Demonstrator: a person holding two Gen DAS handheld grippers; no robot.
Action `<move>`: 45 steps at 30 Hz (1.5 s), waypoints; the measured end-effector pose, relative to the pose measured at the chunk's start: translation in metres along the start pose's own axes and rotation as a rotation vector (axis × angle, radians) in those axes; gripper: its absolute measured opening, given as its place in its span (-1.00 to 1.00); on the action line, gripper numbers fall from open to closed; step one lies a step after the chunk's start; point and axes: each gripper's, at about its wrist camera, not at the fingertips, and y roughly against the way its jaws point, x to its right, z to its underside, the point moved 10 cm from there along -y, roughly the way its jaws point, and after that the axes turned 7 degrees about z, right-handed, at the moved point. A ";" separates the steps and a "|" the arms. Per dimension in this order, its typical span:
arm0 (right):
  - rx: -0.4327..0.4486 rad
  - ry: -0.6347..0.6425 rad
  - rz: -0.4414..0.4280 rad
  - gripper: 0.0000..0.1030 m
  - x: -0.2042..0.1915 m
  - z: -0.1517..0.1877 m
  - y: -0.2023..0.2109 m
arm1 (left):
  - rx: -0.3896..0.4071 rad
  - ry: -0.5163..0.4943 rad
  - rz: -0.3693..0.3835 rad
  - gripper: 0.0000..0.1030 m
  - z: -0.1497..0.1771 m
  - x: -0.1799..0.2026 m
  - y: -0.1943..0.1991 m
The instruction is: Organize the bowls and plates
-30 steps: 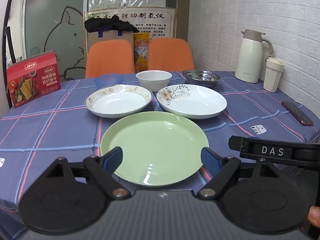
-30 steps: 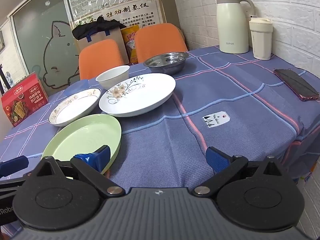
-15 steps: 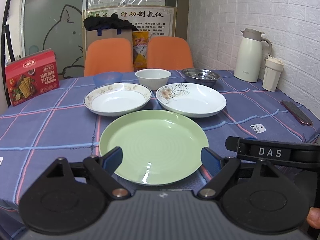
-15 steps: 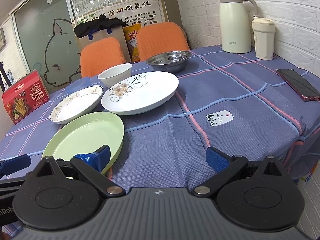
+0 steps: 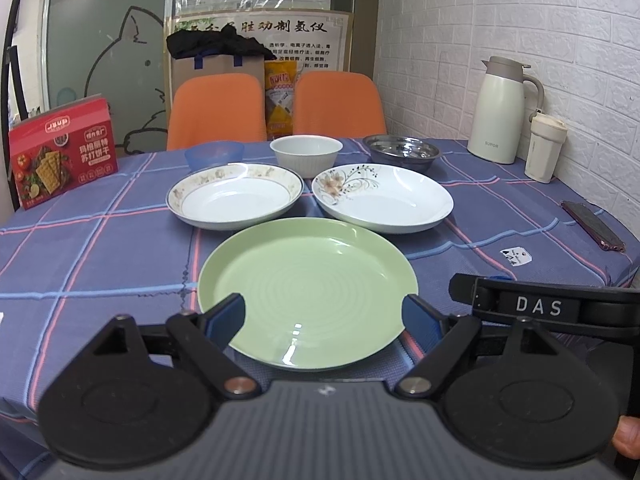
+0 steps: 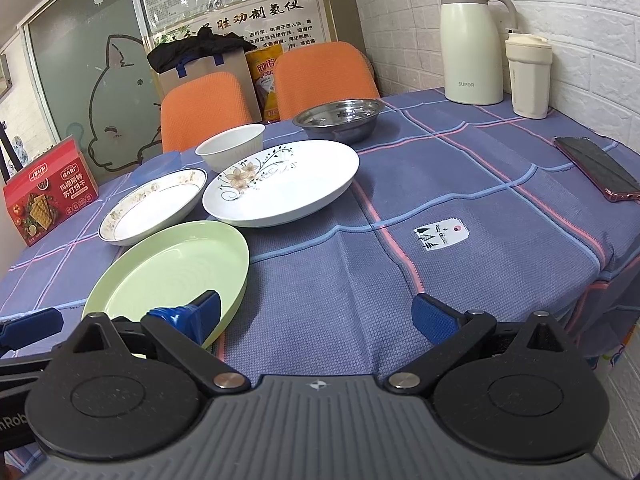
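Both left gripper [image 5: 324, 318] fingers flank the green plate's [image 5: 308, 292] near rim.

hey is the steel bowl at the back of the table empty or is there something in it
Empty, as far as shows. The steel bowl sits upright, and the right wrist view shows only bare shiny metal inside; the near inner wall is hidden by its rim.

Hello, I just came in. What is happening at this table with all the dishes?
A person holds two tongs at the near edge of the table with the blue checked cloth. Both the left tongs and the right tongs are open and hold nothing. The round pale green plate lies just in front of the left tongs. Behind it the two white plates and three bowls stand separately, none stacked yet.
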 end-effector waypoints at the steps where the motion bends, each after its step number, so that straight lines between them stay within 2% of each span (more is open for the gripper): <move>1: 0.000 0.000 0.000 0.74 0.000 0.000 0.000 | 0.000 0.000 0.000 0.64 0.000 0.000 0.000; 34: -0.018 0.019 0.004 0.74 -0.007 -0.001 -0.007 | -0.006 0.028 0.016 0.64 -0.002 -0.007 -0.006; 45: -0.048 0.075 -0.026 0.74 -0.026 -0.011 -0.023 | -0.061 0.051 0.001 0.64 -0.020 -0.043 -0.020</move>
